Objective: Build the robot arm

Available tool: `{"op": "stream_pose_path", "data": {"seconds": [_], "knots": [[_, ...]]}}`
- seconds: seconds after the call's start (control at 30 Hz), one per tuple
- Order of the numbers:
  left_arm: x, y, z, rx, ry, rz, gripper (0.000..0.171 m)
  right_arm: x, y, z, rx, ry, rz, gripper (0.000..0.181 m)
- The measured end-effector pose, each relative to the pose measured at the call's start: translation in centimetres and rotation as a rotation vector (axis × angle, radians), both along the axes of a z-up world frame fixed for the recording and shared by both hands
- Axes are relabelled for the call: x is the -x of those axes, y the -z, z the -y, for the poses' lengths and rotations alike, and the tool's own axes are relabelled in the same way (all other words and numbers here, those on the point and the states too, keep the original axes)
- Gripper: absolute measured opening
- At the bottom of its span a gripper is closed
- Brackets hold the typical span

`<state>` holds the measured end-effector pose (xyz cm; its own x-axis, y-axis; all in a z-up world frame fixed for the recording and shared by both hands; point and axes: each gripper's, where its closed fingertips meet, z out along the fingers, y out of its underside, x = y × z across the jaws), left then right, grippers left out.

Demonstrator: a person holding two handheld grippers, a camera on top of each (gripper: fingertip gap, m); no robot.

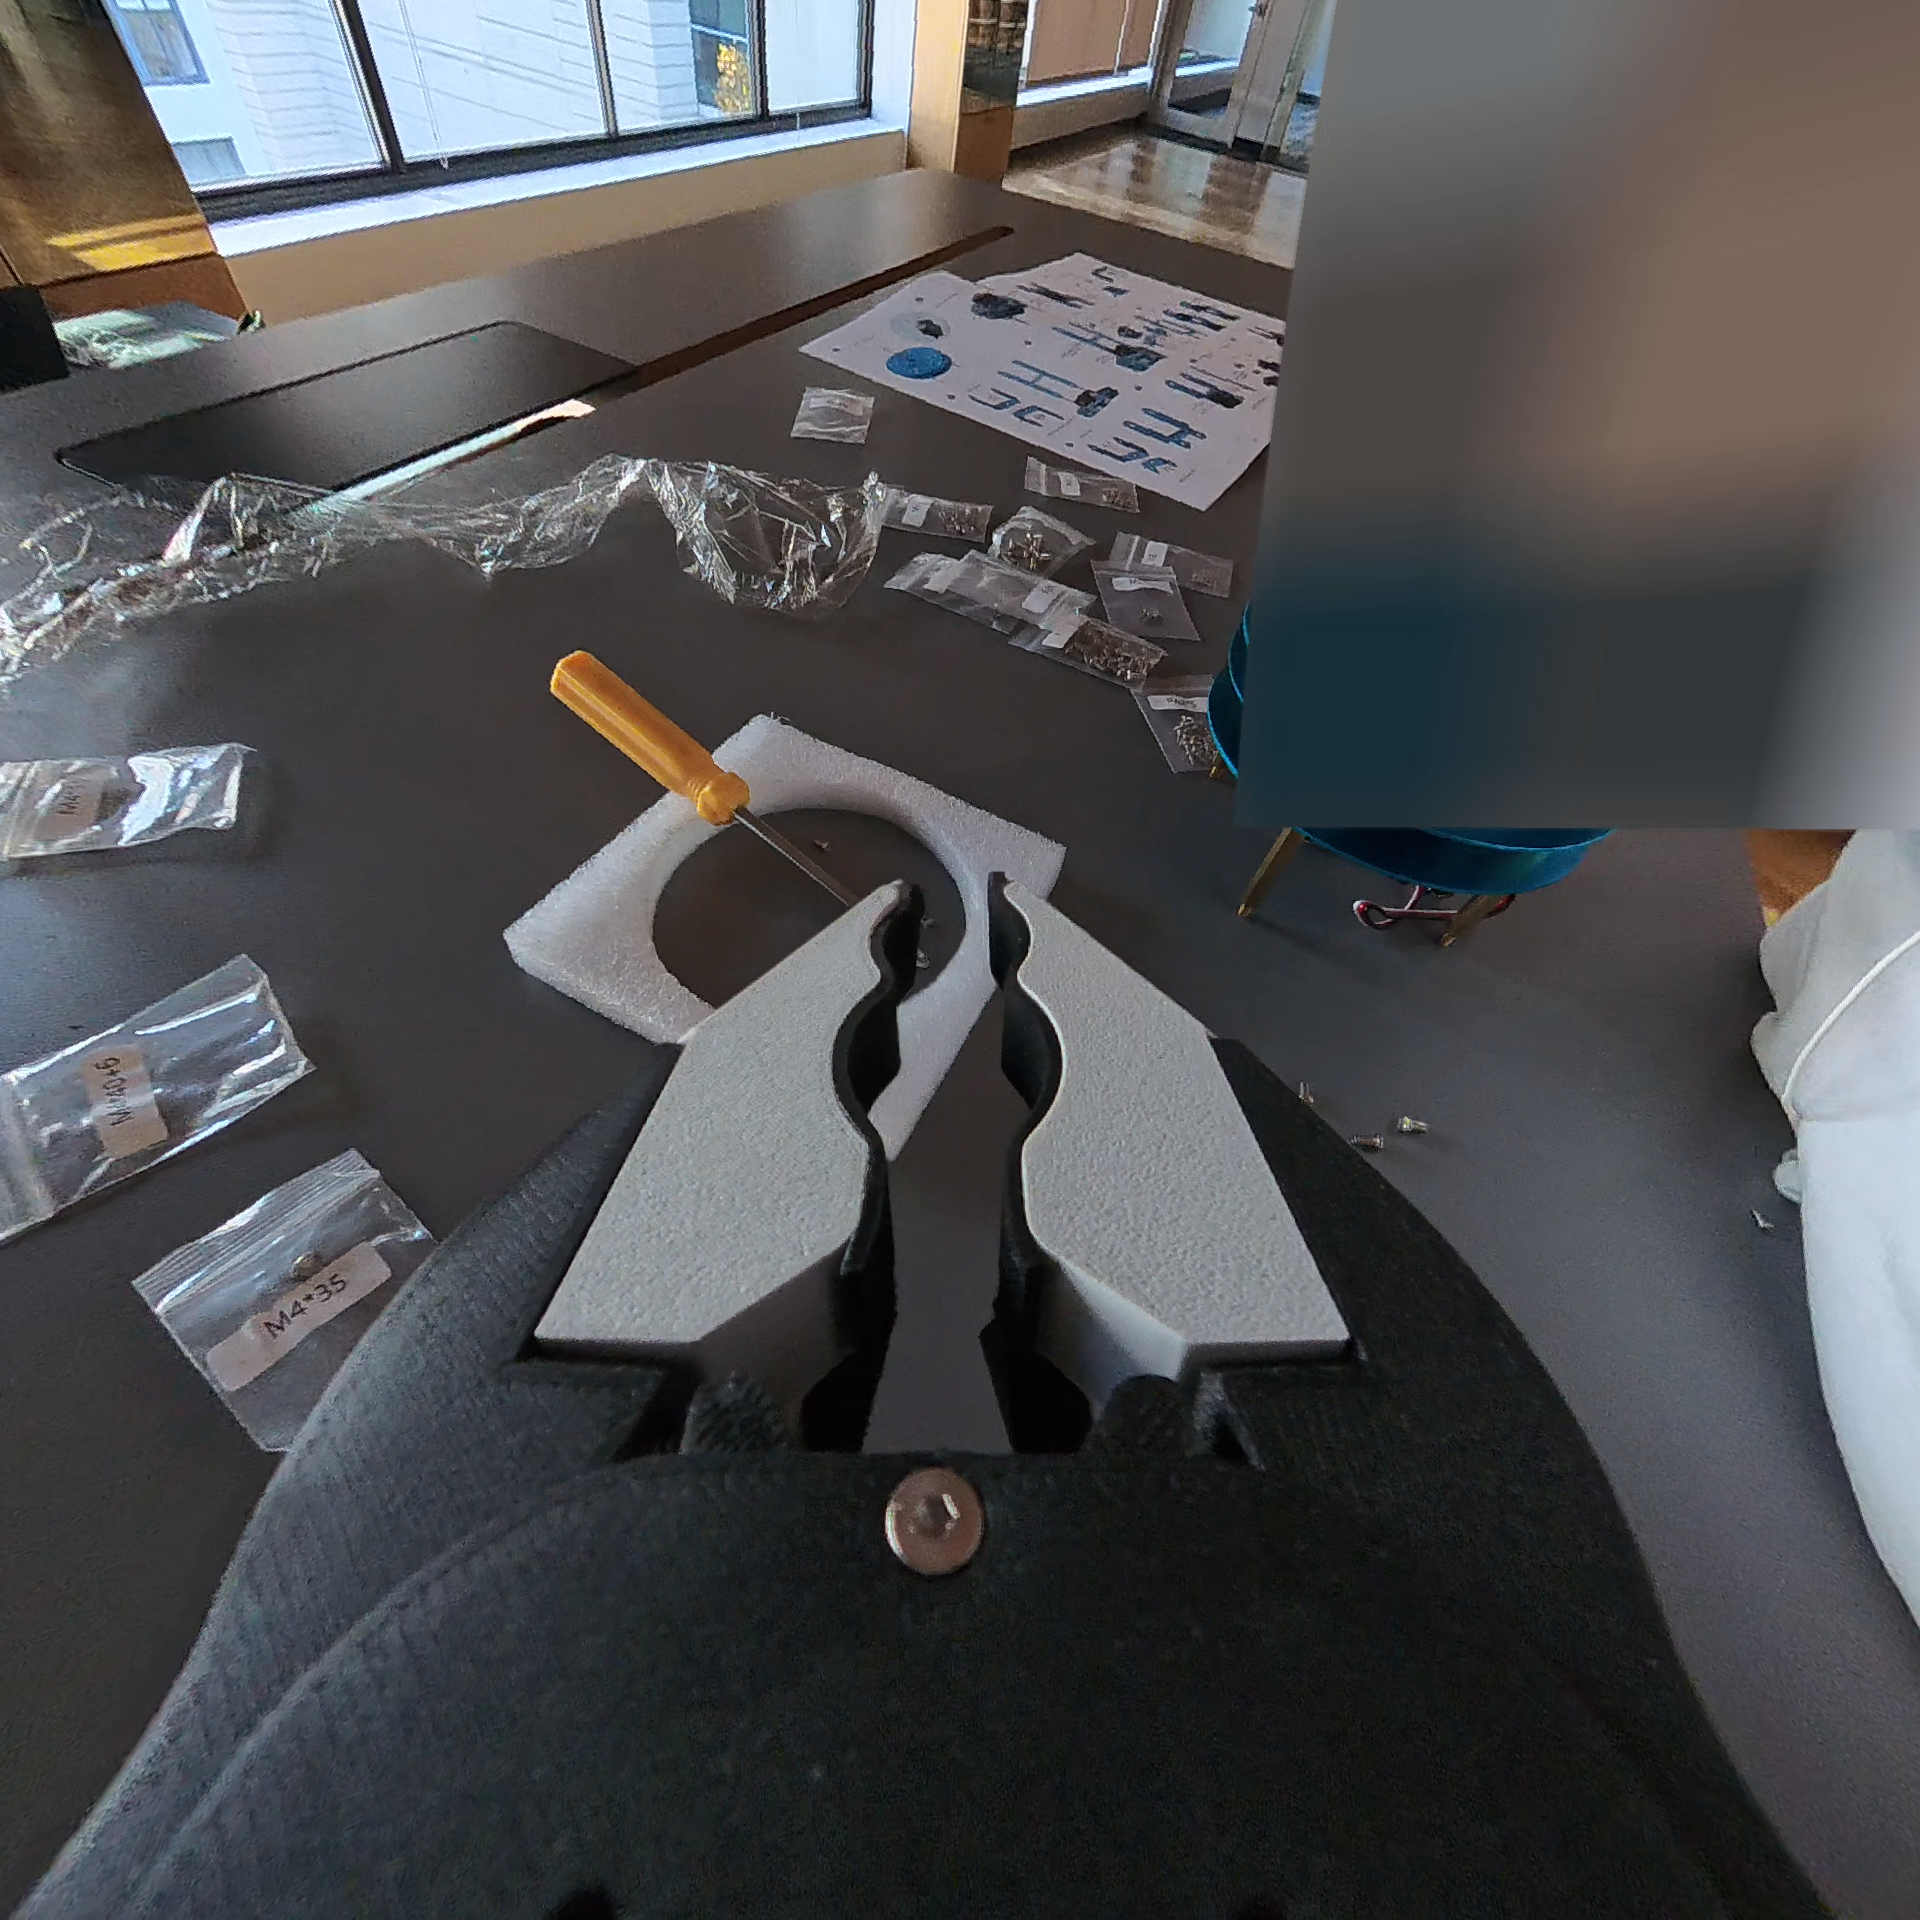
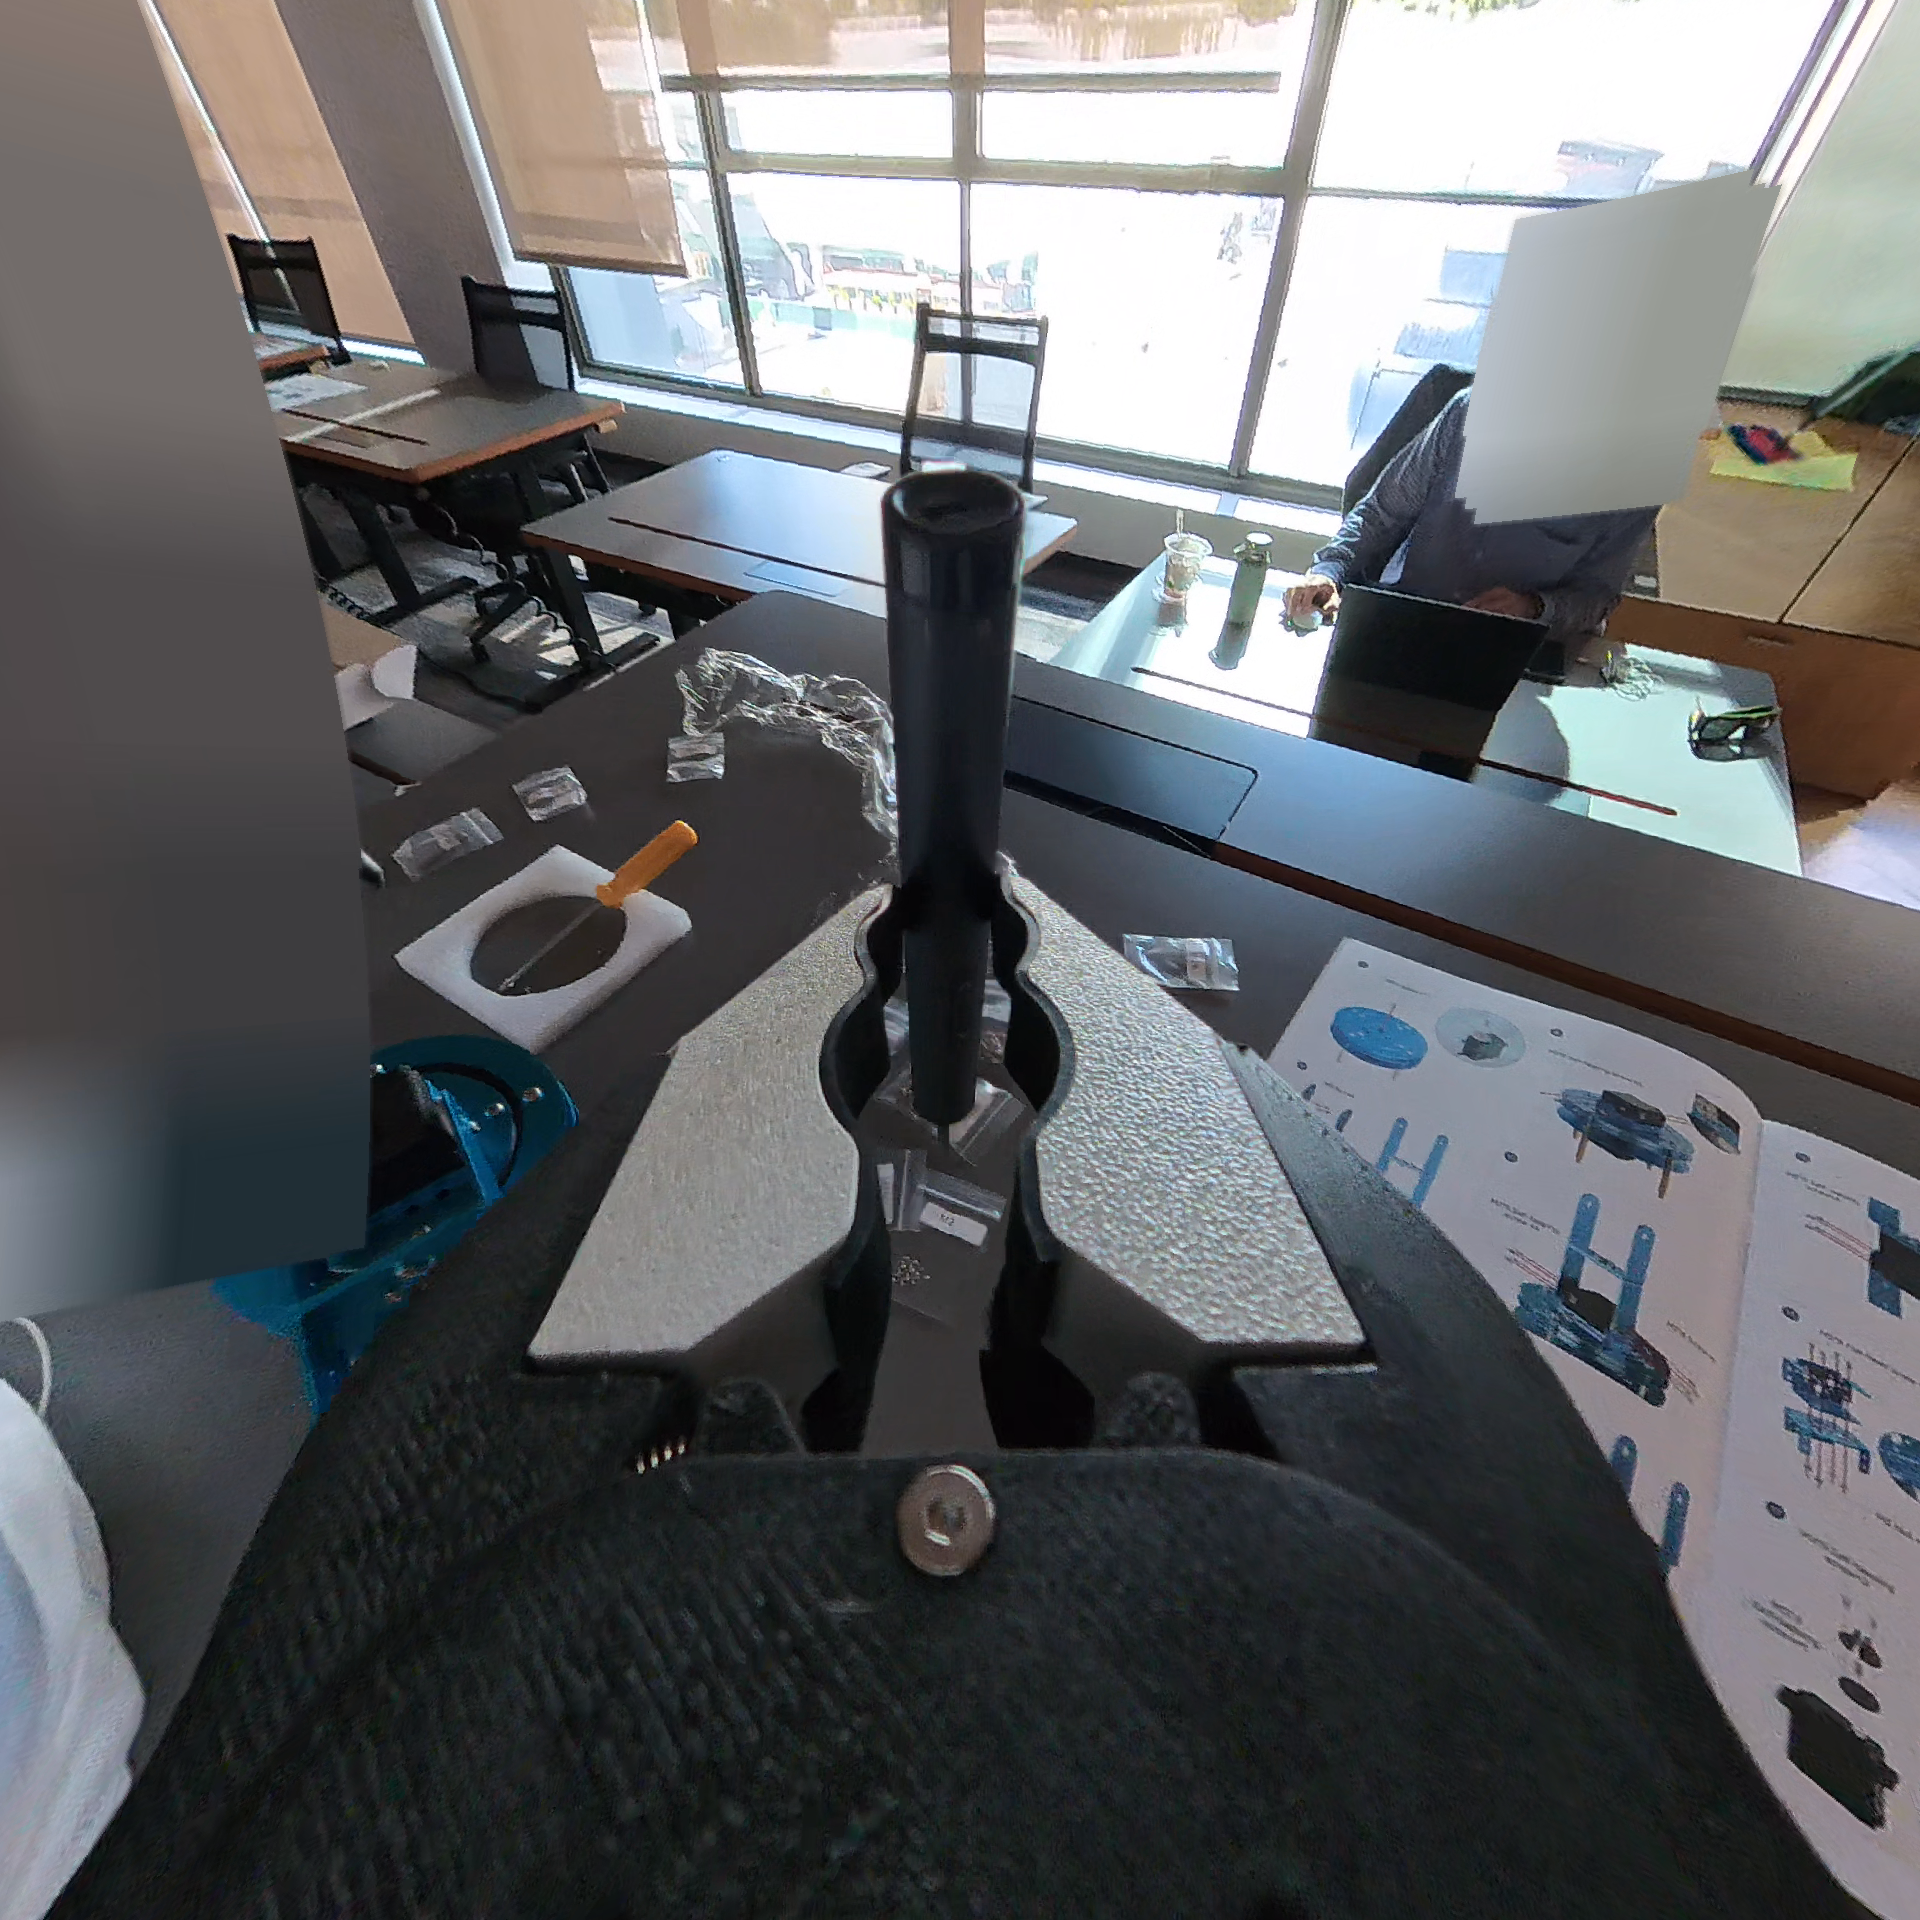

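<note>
My left gripper (image 1: pixel 951 891) hovers low over a white foam square (image 1: pixel 831 790) with a round hole. Its jaws stand a little apart with nothing between them. A yellow-handled screwdriver (image 1: pixel 649 736) lies across the foam, its blade tip next to my left fingertip (image 1: pixel 883 914). My right gripper (image 2: pixel 948 896) is shut on a black cylindrical power screwdriver (image 2: pixel 948 665), held upright with its thin bit pointing down over small clear bags of screws (image 2: pixel 951 1221). The foam (image 2: pixel 644 925) and the yellow screwdriver (image 2: pixel 649 860) also show to the left in the right wrist view.
Several clear screw bags (image 1: pixel 1039 592), crumpled plastic wrap (image 1: pixel 520 520) and a printed instruction sheet (image 1: pixel 1060 374) lie on the dark table (image 1: pixel 416 707). Loose screws (image 1: pixel 1382 1135) lie to the right. A blue round metal assembly (image 2: pixel 468 1122) sits left. A person (image 2: pixel 1455 520) works at a far desk. The left gripper's tips are roughly 40 cm from the right gripper's. It is some 12 cm from my left tips to the white foam square (image 1: pixel 831 790). It is also in sight in the right wrist view (image 2: pixel 622 949).
</note>
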<state>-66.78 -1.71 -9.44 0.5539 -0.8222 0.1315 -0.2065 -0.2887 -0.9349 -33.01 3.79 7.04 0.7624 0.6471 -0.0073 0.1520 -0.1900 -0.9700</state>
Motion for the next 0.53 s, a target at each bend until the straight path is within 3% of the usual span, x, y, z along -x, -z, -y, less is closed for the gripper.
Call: {"op": "stream_pose_path", "data": {"seconds": [0.27, 0.53], "knots": [[-0.6, -2.7, 1.8, -0.063, 0.021, 0.025, 0.013, 1.3, -1.5, 3.7, -0.038, -0.037, -0.026, 0.015], [-1.4, -4.8, 4.4, -0.132, 0.044, 0.016, 0.013, 3.5, -3.9, 9.7, -0.117, -0.135, -0.077, 0.015]]}}
